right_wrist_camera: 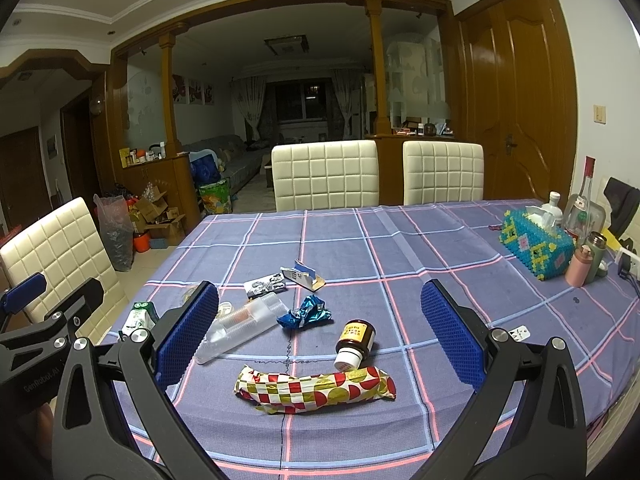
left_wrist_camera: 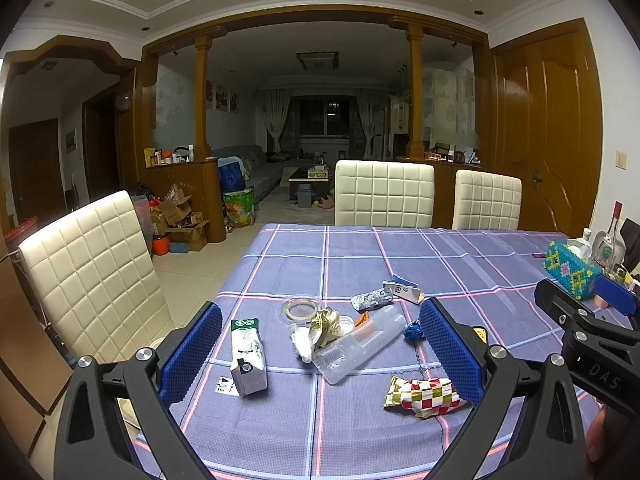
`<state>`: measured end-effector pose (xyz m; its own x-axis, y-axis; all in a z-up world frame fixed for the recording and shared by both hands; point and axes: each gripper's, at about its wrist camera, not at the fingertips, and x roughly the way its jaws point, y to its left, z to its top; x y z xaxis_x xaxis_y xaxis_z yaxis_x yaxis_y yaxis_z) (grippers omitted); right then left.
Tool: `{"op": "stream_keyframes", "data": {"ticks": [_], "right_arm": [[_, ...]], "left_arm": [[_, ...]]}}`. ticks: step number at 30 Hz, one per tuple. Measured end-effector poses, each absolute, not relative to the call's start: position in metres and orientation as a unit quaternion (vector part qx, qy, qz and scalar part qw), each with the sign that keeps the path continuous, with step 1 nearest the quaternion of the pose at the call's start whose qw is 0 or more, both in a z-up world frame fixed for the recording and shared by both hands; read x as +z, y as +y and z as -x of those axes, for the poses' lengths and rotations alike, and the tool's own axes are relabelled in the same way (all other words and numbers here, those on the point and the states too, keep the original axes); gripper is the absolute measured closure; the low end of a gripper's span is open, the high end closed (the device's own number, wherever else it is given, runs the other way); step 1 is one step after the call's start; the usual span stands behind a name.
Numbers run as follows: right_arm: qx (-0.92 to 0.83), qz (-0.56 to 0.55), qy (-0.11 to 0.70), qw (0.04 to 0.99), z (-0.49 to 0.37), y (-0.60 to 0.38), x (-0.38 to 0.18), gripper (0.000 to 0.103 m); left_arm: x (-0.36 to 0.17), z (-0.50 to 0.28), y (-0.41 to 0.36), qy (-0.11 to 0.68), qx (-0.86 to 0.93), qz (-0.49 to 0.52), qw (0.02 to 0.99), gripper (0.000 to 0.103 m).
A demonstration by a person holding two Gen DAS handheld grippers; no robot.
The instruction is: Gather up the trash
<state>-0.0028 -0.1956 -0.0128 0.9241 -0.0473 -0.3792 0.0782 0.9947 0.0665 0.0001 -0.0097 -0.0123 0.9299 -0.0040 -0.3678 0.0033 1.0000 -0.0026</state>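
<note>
Tablecloth (right_wrist_camera: 440, 240) carried litter; checked wrapper (right_wrist_camera: 316, 388) lay crosswise at 12 o'clock of right tongs (right_wrist_camera: 320, 332), nearer than left tongs (left_wrist_camera: 320, 352); both gaped wide, empty.

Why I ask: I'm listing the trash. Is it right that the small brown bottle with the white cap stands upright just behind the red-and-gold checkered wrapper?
Not quite. The brown bottle lies on its side, white cap toward the checkered wrapper, as the right wrist view shows. It is indeed just behind the wrapper, on the plaid tablecloth.
</note>
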Motion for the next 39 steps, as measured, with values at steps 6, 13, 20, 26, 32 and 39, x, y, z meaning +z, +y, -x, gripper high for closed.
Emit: {"op": "stream_keyframes", "data": {"ticks": [6, 13, 20, 26, 32, 39], "right_arm": [[-0.034, -0.045, 0.202, 0.978, -0.007, -0.195, -0.021, 0.003], [-0.048, -0.030, 0.224, 0.973, -0.030, -0.193, -0.040, 0.003], [-0.037, -0.027, 0.338, 0.940, -0.078, -0.201, -0.105, 0.003], [-0.075, -0.046, 0.396, 0.914, -0.110, -0.226, -0.148, 0.003], [-0.084, -0.064, 0.430, 0.897, -0.135, -0.240, -0.171, 0.003], [-0.074, -0.061, 0.449, 0.888, -0.152, -0.242, -0.185, 0.011]], "left_arm": [[-0.028, -0.011, -0.007, 0.205, 0.000, 0.003, 0.979, 0.006], [-0.055, -0.040, 0.003, 0.251, 0.021, -0.022, 0.967, 0.006], [-0.104, -0.073, 0.025, 0.333, 0.031, -0.018, 0.942, 0.006], [-0.132, -0.105, 0.042, 0.382, 0.043, 0.010, 0.923, 0.006], [-0.140, -0.128, 0.017, 0.394, 0.014, -0.012, 0.919, 0.006], [-0.148, -0.150, -0.023, 0.401, -0.018, -0.073, 0.913, 0.006]]}}
